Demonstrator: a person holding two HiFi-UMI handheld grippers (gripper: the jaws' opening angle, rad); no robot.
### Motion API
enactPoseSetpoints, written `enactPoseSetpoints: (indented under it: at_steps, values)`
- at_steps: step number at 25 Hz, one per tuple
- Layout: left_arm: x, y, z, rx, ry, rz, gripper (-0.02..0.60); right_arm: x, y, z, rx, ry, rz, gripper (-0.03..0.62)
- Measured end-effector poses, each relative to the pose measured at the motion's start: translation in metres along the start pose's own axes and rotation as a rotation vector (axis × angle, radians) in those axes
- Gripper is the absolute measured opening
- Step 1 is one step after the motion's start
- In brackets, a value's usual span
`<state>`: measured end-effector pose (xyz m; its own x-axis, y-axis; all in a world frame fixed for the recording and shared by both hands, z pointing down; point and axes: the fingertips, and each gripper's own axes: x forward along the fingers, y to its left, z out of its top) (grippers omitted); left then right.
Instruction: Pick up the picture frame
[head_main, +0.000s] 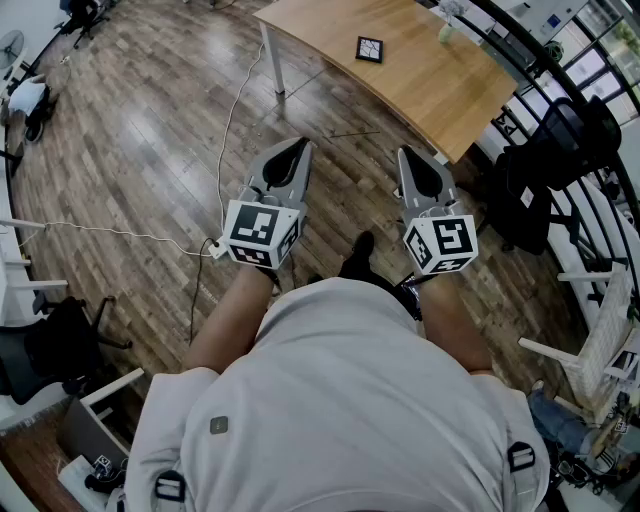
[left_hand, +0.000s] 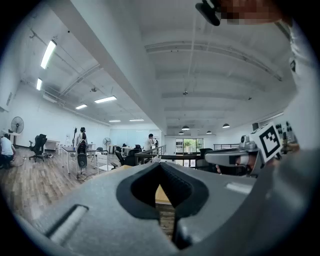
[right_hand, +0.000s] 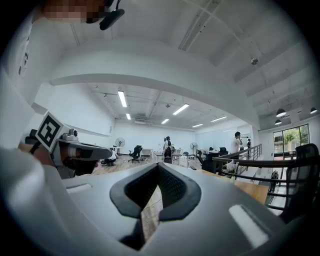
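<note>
The picture frame (head_main: 369, 49), small and dark, lies flat on the wooden table (head_main: 420, 80) at the top of the head view, well ahead of both grippers. My left gripper (head_main: 300, 143) and right gripper (head_main: 408, 152) are held level side by side over the wooden floor, short of the table's near corner. Both are shut with nothing between the jaws. In the left gripper view the left gripper (left_hand: 161, 166) has its jaws together, and the table edge (left_hand: 161, 196) shows through the gap behind the tips. The right gripper (right_hand: 158, 167) looks the same in its own view.
A white cable (head_main: 232, 110) runs across the floor to a power strip (head_main: 217, 248) by my left hand. A black office chair (head_main: 560, 140) and a railing stand at the right, and another chair (head_main: 60, 345) at the left. People stand far off in the office.
</note>
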<state>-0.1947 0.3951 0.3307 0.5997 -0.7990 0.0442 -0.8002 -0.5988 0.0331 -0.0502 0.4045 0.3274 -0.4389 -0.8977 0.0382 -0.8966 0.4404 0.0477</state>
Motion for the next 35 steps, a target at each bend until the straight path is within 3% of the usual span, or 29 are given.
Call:
enactPoseSetpoints:
  at_steps: [12,18,35]
  values:
    - [0.031,0.007,-0.01,-0.008,0.019,0.004,0.002,0.022,-0.023,-0.01,0.018,0.01,0.013,0.008]
    - [0.064,0.014,-0.012,-0.014,0.035,0.017,0.002,0.044,-0.054,-0.013,0.038,0.012,0.004,0.009]
    - [0.25,0.004,-0.006,-0.002,0.045,-0.004,0.002,0.119,-0.209,-0.015,0.08,-0.014,0.047,0.009]
